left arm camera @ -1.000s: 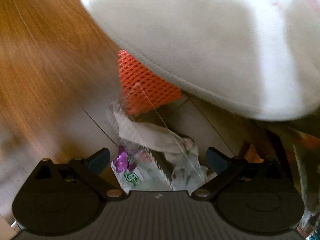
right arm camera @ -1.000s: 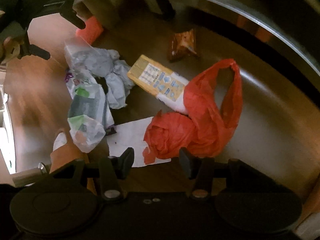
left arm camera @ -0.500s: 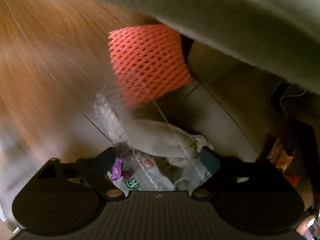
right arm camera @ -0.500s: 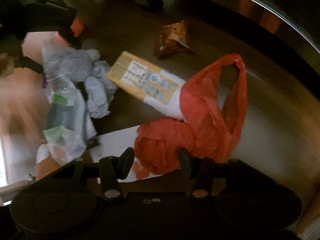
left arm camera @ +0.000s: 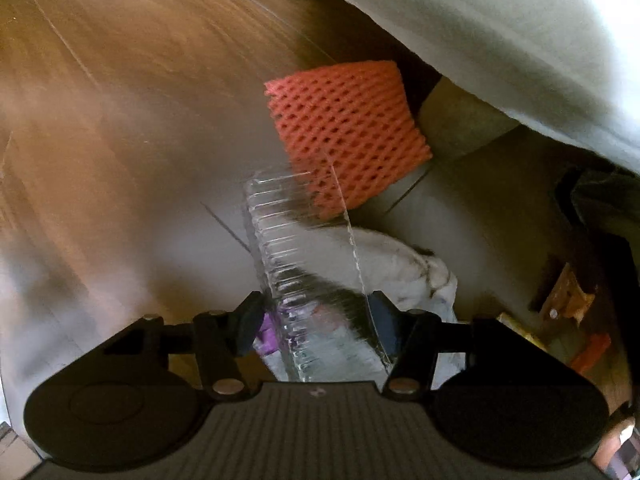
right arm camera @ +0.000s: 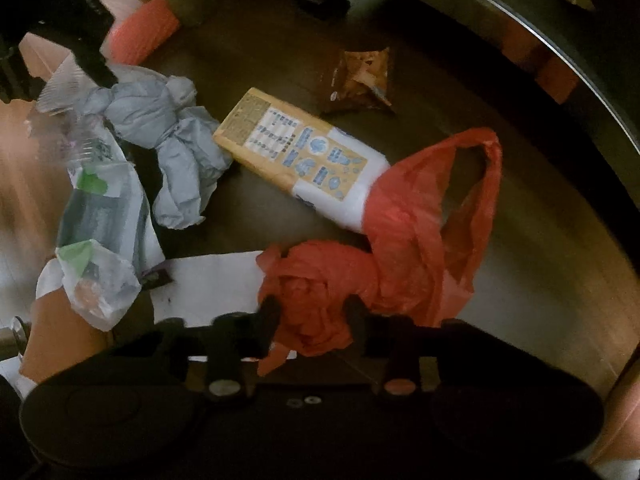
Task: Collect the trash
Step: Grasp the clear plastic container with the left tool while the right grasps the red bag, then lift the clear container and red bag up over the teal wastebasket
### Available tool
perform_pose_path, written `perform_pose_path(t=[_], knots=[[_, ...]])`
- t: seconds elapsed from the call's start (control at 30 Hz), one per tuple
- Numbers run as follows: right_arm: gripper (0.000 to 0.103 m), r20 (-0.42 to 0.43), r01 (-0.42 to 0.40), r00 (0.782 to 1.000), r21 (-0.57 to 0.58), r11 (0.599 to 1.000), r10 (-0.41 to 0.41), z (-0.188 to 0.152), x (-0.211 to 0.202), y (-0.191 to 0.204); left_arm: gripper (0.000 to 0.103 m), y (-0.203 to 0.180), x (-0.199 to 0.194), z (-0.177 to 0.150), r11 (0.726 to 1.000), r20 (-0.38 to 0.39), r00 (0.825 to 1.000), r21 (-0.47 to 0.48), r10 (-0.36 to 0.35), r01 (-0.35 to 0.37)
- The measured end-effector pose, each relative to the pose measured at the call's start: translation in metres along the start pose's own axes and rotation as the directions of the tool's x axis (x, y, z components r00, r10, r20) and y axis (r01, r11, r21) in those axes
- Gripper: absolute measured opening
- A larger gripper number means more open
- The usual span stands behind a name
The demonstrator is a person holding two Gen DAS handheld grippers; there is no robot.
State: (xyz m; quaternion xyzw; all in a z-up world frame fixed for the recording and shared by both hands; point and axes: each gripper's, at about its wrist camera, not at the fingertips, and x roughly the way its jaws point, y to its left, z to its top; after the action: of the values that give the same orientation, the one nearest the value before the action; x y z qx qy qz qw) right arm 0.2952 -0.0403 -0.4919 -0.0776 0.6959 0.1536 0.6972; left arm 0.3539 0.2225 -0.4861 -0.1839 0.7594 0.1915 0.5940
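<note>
Left tongs are closing around a clear ribbed plastic tray, which stands between the jaws. Right tongs are closing on the red bag, which lies on the floor beside the carton.

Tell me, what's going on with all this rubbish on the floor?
A person is picking up litter with a handheld tool in each hand. The left tool is closing around a clear ribbed plastic tray, near an orange foam net. The right tool is closing on a crumpled red plastic bag. A yellow carton and crumpled paper lie uncollected.
</note>
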Motion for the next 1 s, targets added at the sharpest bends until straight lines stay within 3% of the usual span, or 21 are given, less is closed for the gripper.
perform_pose_path(t=[0.03, 0.1, 0.13, 0.4, 0.43, 0.53, 0.77, 0.9, 1.0], knots=[[0.015, 0.003, -0.005, 1.000, -0.003, 1.000, 0.005, -0.002, -0.002, -0.001, 0.053, 0.004, -0.006, -0.003, 1.000, 0.006, 1.000, 0.007, -0.005, 0.005], [0.012, 0.015, -0.004, 1.000, -0.010, 1.000, 0.004, -0.007, -0.009, -0.002, 0.053, 0.010, -0.016, -0.010, 1.000, 0.015, 1.000, 0.010, -0.018, 0.018], [0.002, 0.019, -0.004, 1.000, -0.010, 1.000, 0.004, -0.009, -0.012, -0.002, 0.053, 0.015, -0.022, -0.013, 1.000, 0.019, 0.999, 0.004, -0.031, 0.031], [0.001, 0.095, -0.035, 0.995, 0.029, 0.999, 0.032, -0.027, -0.049, -0.013, 0.048, 0.037, -0.046, -0.039, 0.994, 0.066, 0.992, -0.013, -0.111, 0.112], [0.005, 0.100, -0.057, 0.994, 0.032, 0.998, 0.053, -0.027, -0.051, -0.014, 0.048, 0.039, -0.048, -0.042, 0.993, 0.070, 0.991, -0.012, -0.118, 0.119], [0.035, 0.094, -0.086, 0.992, 0.049, 0.995, 0.081, -0.026, -0.051, -0.017, 0.048, 0.042, -0.042, -0.048, 0.991, 0.070, 0.989, -0.027, -0.132, 0.134], [0.044, 0.068, -0.063, 0.996, 0.065, 0.996, 0.059, -0.016, -0.029, -0.019, 0.048, 0.046, -0.019, -0.042, 0.988, 0.054, 0.989, -0.063, -0.137, 0.140], [0.047, -0.004, -0.004, 1.000, 0.030, 1.000, 0.004, -0.009, 0.002, -0.017, 0.048, 0.050, -0.014, -0.041, 0.987, 0.052, 0.989, -0.076, -0.139, 0.143], [0.052, -0.014, -0.023, 1.000, 0.038, 0.999, 0.024, -0.007, 0.013, -0.019, 0.048, 0.054, -0.009, -0.041, 0.985, 0.045, 0.988, -0.088, -0.145, 0.149]])
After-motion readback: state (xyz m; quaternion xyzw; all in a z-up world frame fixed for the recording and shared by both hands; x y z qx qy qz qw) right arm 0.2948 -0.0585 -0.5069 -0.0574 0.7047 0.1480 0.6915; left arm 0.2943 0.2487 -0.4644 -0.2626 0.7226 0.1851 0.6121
